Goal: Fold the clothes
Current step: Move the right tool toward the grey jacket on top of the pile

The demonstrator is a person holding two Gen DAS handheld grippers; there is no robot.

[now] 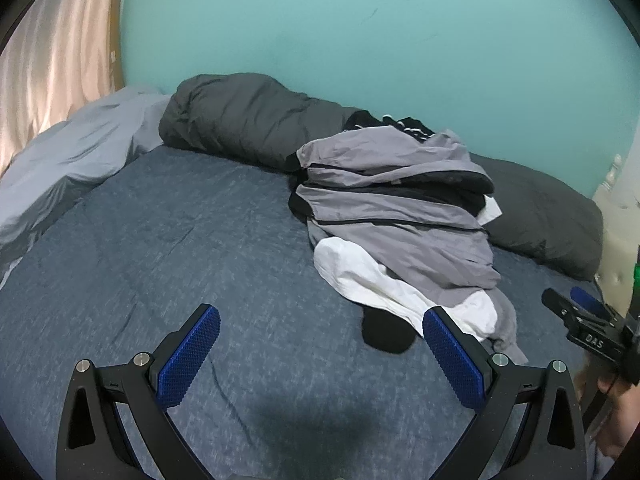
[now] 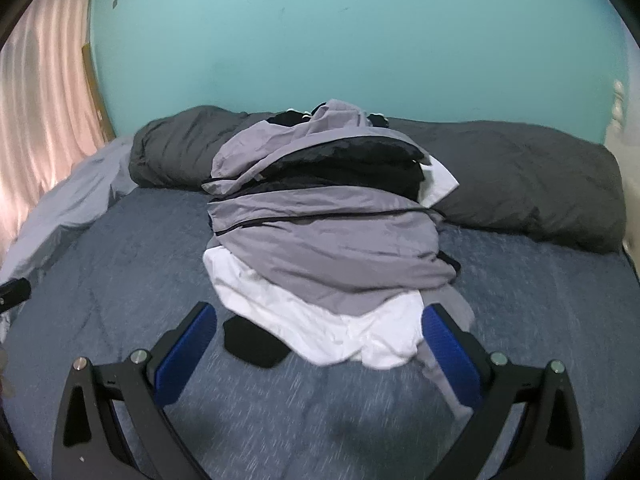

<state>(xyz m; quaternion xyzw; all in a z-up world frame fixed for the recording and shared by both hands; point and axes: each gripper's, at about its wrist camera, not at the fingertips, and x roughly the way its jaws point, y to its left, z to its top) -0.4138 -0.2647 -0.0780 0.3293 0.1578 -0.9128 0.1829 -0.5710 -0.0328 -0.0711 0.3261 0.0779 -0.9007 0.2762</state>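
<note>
Heap of clothes [image 2: 320,232] in the middle of the bed [image 2: 120,280], grey jacket above, white garment [image 2: 320,328] lowest (a black piece peeking beside). Right tool [image 2: 320,356] wide open, empty, just before the white edge. Left tool [image 1: 320,356] also open, empty. Better to pinch one layer only, at a corner.

Your right gripper [image 2: 320,354] hangs over the blue bed cover [image 2: 132,264] with its blue-padded fingers [image 2: 186,354] spread wide and nothing between them. Just ahead lies a heap of clothes [image 2: 320,216]: grey pieces [image 2: 328,240] on top, black layers [image 2: 352,164] between, a white garment [image 2: 320,320] at the front and a black piece [image 2: 252,344] poking out beneath it. Behind the heap a dark duvet [image 2: 520,184] runs along the teal wall [image 2: 340,40]; a pink curtain [image 2: 36,100] hangs at left.
</note>
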